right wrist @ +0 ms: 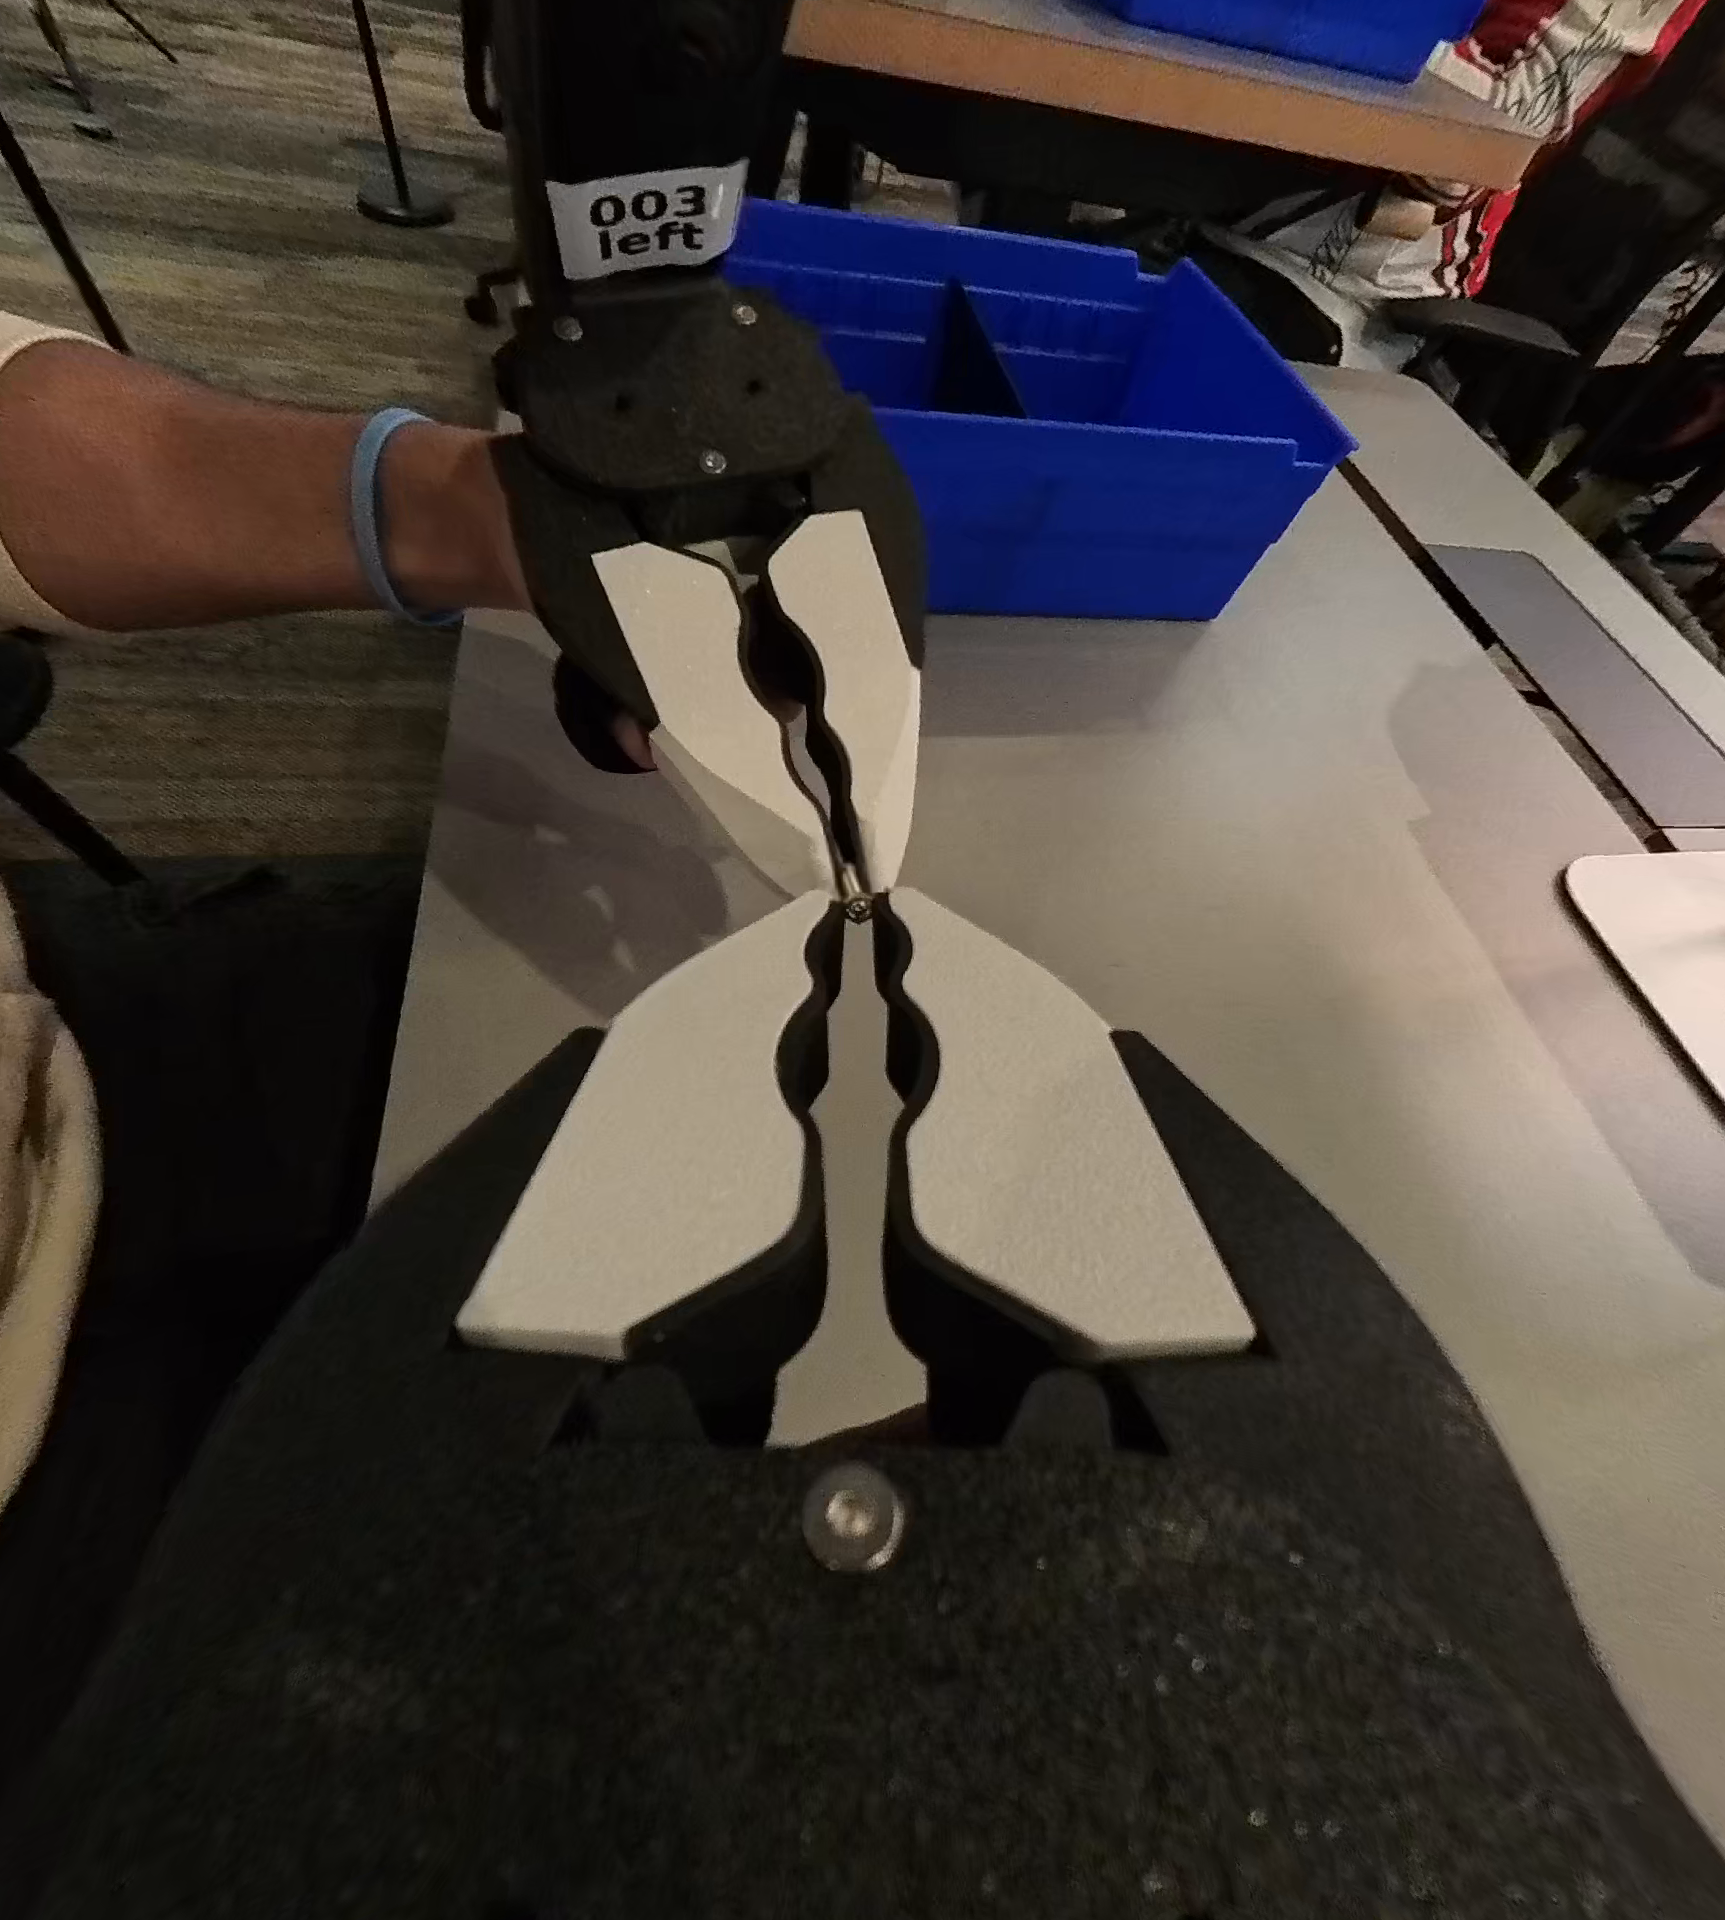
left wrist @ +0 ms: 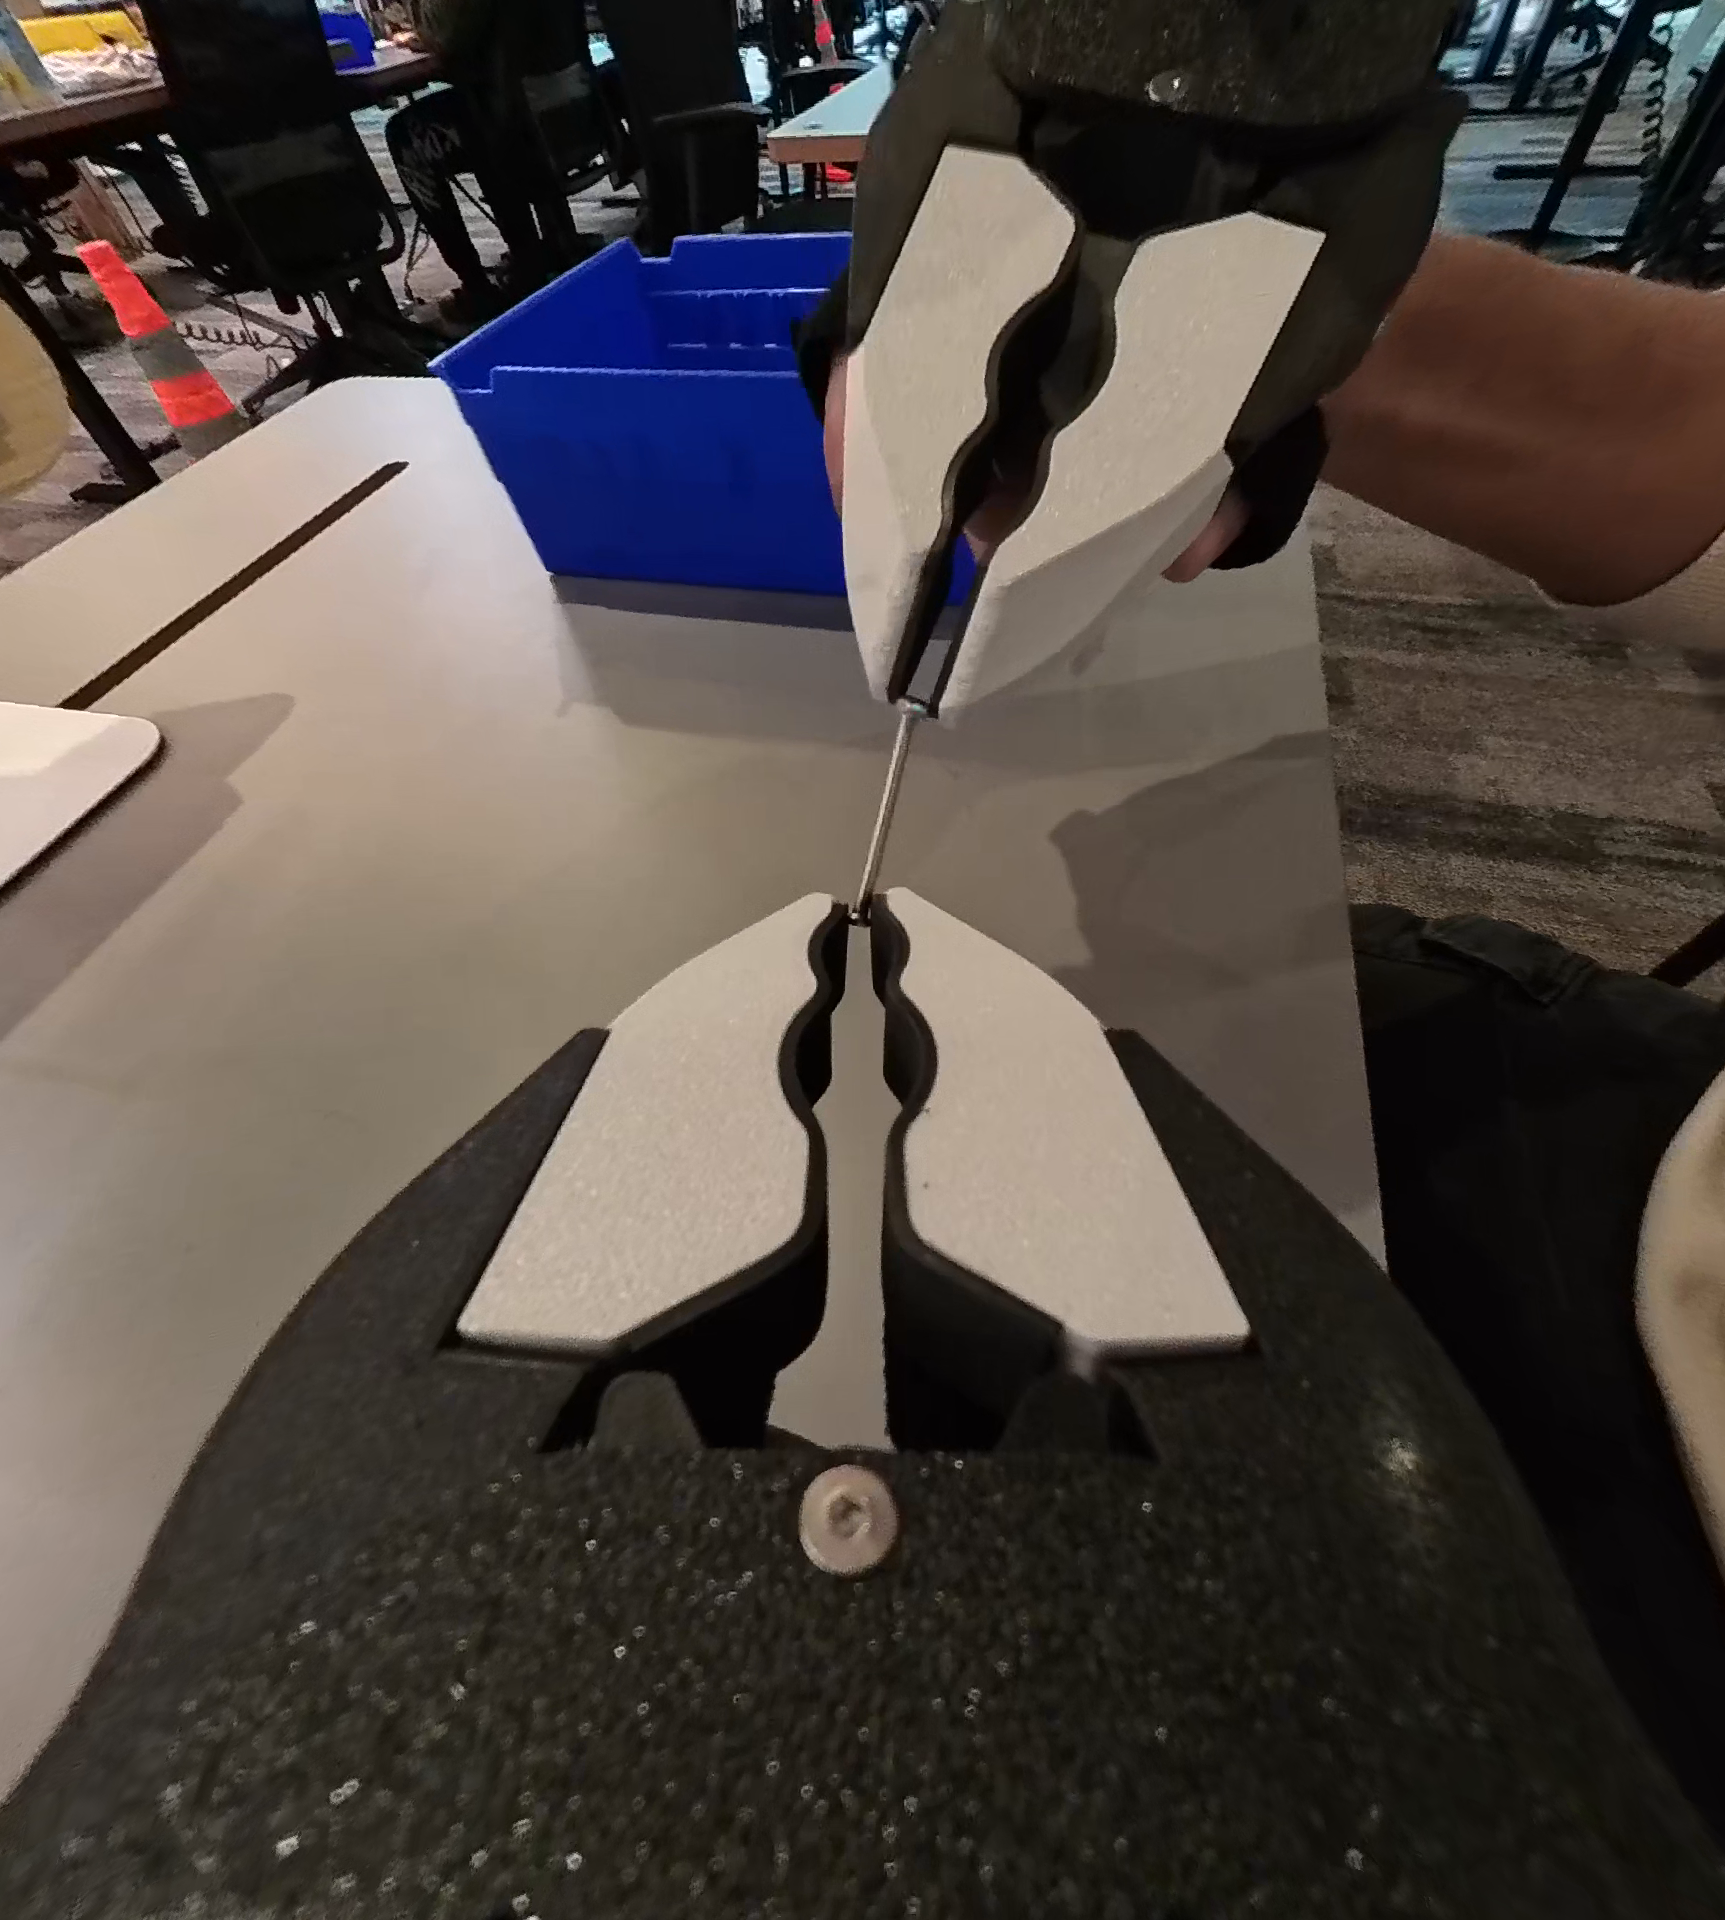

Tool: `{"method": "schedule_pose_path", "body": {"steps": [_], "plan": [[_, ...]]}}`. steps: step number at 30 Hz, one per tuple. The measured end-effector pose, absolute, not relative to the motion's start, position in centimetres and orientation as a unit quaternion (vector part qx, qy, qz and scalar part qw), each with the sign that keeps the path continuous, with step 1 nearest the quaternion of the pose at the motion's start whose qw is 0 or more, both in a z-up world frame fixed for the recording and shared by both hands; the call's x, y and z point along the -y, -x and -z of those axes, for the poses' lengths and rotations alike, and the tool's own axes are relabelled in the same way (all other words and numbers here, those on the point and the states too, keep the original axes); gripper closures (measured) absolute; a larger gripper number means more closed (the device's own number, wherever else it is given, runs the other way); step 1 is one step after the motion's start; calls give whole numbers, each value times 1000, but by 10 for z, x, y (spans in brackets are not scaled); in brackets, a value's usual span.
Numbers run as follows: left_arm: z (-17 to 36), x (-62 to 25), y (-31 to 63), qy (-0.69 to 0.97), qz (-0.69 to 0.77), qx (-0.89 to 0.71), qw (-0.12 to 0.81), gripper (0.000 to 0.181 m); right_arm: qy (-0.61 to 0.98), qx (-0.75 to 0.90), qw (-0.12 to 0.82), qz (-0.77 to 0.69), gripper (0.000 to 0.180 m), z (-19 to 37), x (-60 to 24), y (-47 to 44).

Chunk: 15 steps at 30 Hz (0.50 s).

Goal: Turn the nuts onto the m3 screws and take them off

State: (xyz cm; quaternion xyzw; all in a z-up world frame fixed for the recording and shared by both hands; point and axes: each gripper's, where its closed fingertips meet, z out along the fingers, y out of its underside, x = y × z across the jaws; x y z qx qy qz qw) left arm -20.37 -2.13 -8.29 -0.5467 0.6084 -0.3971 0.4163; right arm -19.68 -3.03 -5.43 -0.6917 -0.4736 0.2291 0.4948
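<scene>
Left gripper clenched on screw end, above grey table; right gripper clenched on nut. Blue bin beyond screw.

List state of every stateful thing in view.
left gripper: shut on the screw's near end
right gripper: shut on the nut
screw: held in the air over the table, spanning both grippers
nut: at the screw's tip; how far it is threaded is unclear
blue bin: upright, open-topped, contents not visible
</scene>
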Motion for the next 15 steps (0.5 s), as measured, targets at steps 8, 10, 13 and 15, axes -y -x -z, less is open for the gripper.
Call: {"method": "schedule_pose_path", "body": {"steps": [8,10,13,15], "plan": [[88,23,202,553,399,-596,424,177,695,473,484,-244,175,57,30,196],[86,25,201,550,413,-591,421,177,693,477,484,-240,175,56,30,197],[82,29,200,544,434,-586,416,177,690,478,486,-244,175,54,31,198],[81,29,200,543,438,-584,414,177,685,476,495,-242,175,49,31,196]]}}
